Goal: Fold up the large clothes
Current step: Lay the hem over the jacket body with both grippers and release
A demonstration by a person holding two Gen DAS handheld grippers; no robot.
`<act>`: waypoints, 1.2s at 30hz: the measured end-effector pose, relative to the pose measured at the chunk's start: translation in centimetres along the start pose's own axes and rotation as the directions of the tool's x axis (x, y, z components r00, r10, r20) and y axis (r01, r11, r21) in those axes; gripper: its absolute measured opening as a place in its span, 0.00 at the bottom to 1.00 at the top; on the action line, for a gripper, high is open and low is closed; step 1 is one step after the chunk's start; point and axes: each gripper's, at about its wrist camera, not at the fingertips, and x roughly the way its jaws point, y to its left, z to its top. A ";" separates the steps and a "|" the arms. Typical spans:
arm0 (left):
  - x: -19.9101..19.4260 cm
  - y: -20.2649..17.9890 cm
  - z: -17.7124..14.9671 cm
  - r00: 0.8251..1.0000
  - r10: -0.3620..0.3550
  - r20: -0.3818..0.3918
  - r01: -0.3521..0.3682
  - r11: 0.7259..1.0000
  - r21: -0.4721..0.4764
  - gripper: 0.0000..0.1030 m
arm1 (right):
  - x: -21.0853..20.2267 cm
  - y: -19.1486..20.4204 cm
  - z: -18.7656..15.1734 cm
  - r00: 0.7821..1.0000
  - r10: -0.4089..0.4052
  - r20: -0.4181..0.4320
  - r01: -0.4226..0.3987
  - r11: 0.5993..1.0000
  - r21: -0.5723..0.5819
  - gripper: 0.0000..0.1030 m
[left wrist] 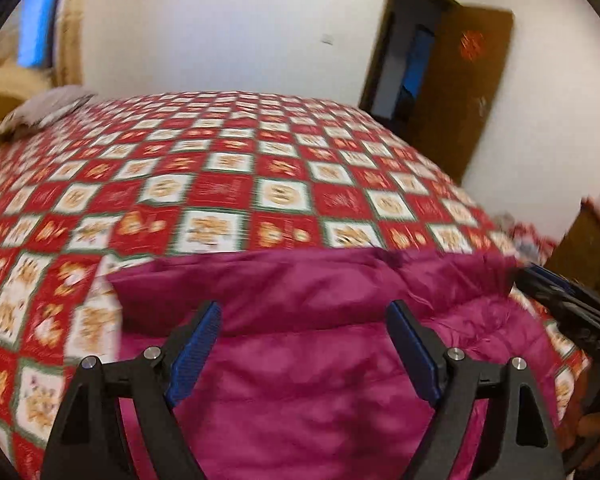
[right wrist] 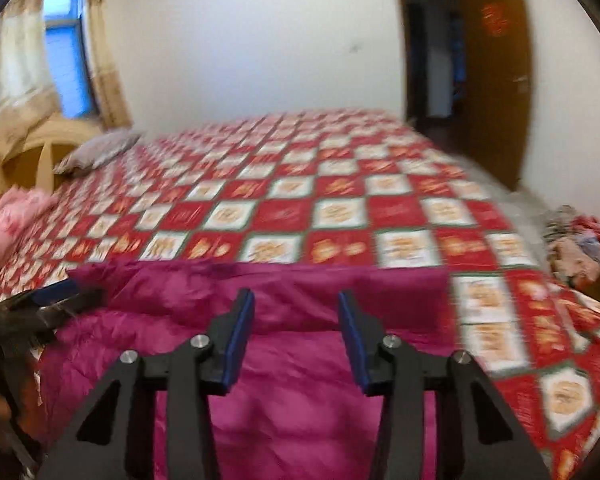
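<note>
Left wrist cam: my left gripper [left wrist: 304,344] hangs over the magenta jacket [left wrist: 300,380] with its fingers spread wide, holding nothing. The jacket's laid flat on the bed [left wrist: 228,184] near my edge, probably so I've got room to fold.

Right wrist cam: right gripper [right wrist: 296,336] is likewise apart and empty above the same jacket, its far edge doubled over. Both views are blurry.

Motion blur is smearing both views, worst on the bedspread [left wrist: 228,184]; blue daylight is glowing from the window [right wrist: 62,52] at ten o'clock, fisheye edges bending and darkening.
</note>
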 end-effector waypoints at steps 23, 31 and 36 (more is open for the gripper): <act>10.1 1.4 -1.8 0.980 0.155 -0.127 -0.162 0.986 -0.045 0.93 | 6.3 -3.6 -1.8 0.978 -0.196 -0.071 0.195 0.981 -0.015 0.36; 10.2 1.3 -1.8 0.980 0.150 -0.129 -0.157 0.987 -0.041 0.94 | 7.3 -12.9 -4.7 0.976 -0.164 -0.142 0.195 0.952 0.237 0.36; 10.2 1.2 -1.8 0.978 0.157 -0.137 -0.163 0.986 -0.034 0.95 | 7.3 -12.9 -4.8 0.978 -0.163 -0.129 0.192 0.947 0.256 0.36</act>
